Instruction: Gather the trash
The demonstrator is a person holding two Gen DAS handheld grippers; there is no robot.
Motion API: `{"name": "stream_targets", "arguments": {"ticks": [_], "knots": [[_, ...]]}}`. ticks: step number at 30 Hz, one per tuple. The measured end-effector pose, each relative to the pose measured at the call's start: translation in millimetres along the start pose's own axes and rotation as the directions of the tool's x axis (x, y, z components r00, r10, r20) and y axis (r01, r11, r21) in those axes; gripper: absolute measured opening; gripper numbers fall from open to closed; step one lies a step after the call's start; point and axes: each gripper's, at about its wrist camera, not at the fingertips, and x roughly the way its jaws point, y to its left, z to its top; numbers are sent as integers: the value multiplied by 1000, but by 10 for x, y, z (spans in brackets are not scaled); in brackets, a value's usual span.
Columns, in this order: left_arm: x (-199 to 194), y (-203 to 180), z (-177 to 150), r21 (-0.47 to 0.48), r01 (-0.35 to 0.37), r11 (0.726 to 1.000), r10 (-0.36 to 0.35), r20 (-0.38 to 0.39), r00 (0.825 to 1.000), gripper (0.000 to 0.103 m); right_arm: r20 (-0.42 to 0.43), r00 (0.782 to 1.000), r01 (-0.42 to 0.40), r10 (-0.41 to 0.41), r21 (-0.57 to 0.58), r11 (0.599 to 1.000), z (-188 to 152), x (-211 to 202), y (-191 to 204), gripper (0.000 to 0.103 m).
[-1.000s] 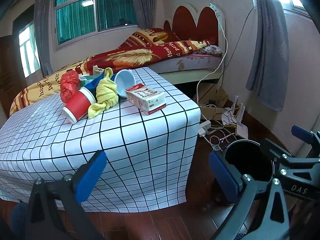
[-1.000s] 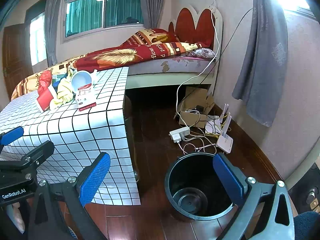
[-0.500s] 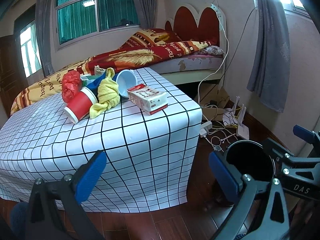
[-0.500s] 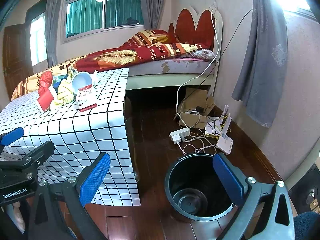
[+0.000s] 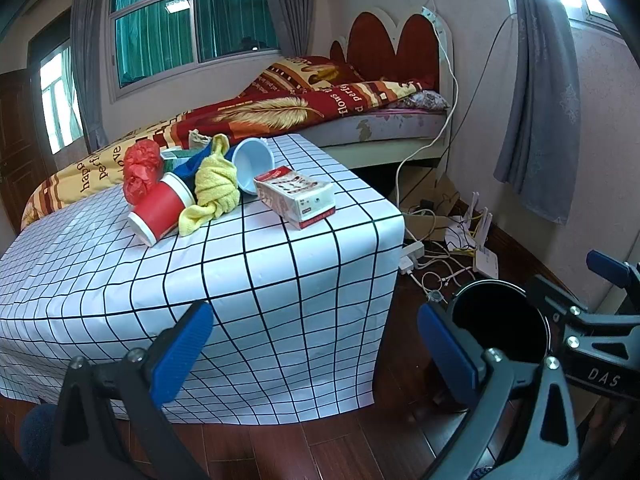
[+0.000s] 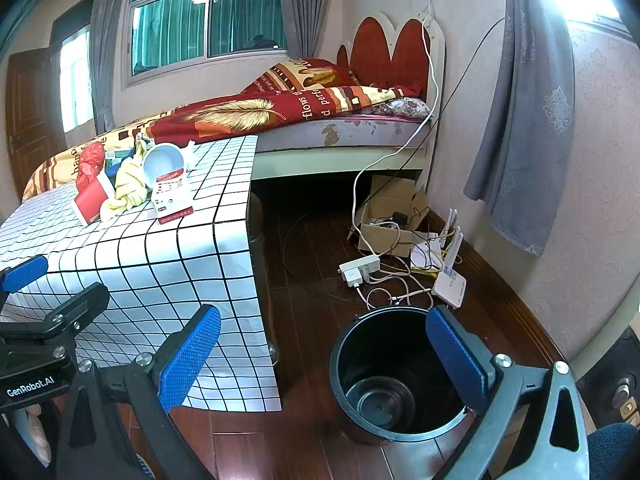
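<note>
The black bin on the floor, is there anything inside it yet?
The black bin looks empty: its bare round bottom shows and no trash lies on it. The right gripper hides part of the near rim and wall, so that strip cannot be checked.

Home bedroom, pretty lived-in. Bed [image 5: 360, 120] with red feather-print blanket [image 5: 280, 108] and scalloped red headboard [image 5: 396, 48] at 12 o'clock, curtained window [image 5: 192, 28] at 11. Wood floor [image 6: 312, 264], router [image 6: 450, 280] and cable tangle at 3 o'clock by wall.
</note>
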Motion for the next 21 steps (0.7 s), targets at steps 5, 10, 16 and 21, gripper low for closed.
{"name": "stream_targets", "arguments": {"ticks": [5,10,16,21], "knots": [[-5,0,5,-1,1,1000,-1,0,1000,103,0,1000,-1,1,0,1000,1,-3,0,103],[-6,1,5,-2,0,1000,0,0,1000,103,0,1000,0,0,0,1000,0,0,-3,103],[10,10,-7,-5,1,1000,-1,-4,1000,103,-1,1000,-2,2,1,1000,1,-2,-2,103],[17,11,-11,-6,3,1000,-3,-6,1000,103,0,1000,-1,1,0,1000,0,-1,-1,103]]}}
